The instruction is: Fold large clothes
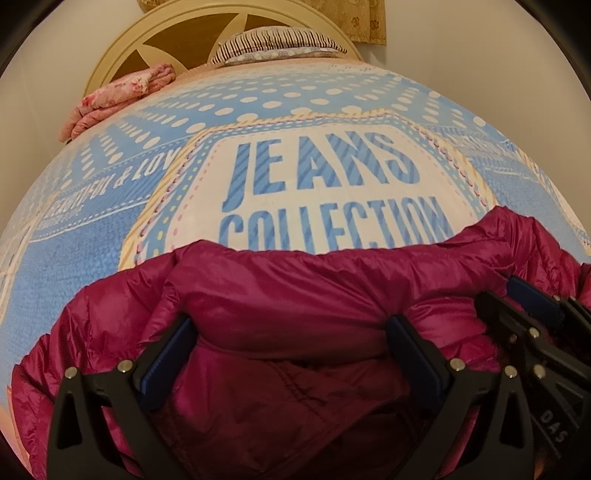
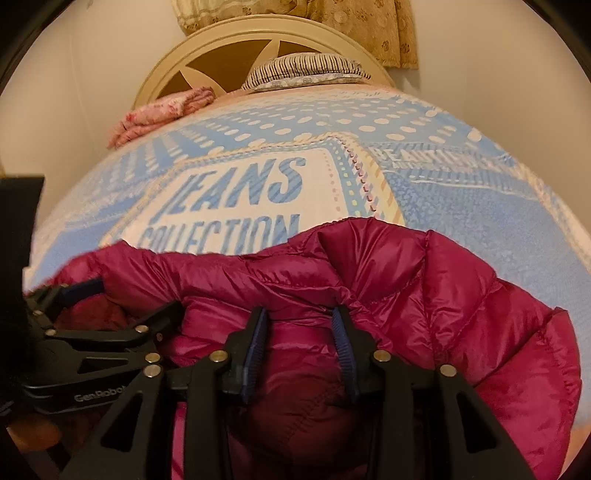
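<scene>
The jacket (image 1: 295,295) is puffy cloth, dark pink and shiny, with stitched lines across it. Its inside looks softer and not shiny. The bed sheet (image 1: 92,240) is soft, dull cloth with blue and white print. The folded blanket (image 1: 122,96) is pink flowery cloth, and the pillow (image 1: 277,46) is striped cloth. The headboard (image 1: 122,48) looks like smooth painted wood in cream. The left gripper (image 1: 291,354) and the right gripper (image 2: 299,350) are black, dull plastic with small shiny metal pins and blue ridged pads (image 2: 341,343) that look like rubber. The curtain (image 2: 369,29) is tan patterned cloth.
</scene>
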Available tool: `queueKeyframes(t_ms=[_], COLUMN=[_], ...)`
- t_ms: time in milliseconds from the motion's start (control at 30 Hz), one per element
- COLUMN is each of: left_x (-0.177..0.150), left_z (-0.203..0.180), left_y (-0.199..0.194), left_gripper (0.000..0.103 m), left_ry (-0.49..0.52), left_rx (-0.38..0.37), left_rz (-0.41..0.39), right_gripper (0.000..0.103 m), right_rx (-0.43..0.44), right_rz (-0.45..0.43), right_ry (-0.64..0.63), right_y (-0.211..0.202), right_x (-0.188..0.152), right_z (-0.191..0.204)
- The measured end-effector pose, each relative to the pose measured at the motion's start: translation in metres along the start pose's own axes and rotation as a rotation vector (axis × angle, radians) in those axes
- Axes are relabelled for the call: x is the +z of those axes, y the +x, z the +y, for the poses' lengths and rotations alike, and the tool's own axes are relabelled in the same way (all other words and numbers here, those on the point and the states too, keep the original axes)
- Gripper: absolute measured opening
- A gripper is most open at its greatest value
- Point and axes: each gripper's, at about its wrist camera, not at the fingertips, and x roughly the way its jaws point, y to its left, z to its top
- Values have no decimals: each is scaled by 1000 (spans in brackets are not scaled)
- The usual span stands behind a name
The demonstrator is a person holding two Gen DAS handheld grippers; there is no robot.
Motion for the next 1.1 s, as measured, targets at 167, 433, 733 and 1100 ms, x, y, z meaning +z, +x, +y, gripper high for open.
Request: queueKeyframes(t_ms=[167,433,733,1100], left_x=[4,-4,-143,-316], left_z=[-2,9,69,113], left_y=[-8,-117,-252,-275], left_gripper=[103,103,103,103], left_ry=[21,14,137,49], left_rx=[23,-9,-95,-65], left_rz=[2,-180,-308,-194], right_gripper=[64,69,69,69], right_rx=[12,-31,19,-36], right_rz=[33,-27,-36,0], right_ry=[-50,-55,-152,-35], right_y=[-9,-81,-216,-312], right_x=[4,9,-93,-248], right_z=[10,2,-26,-78])
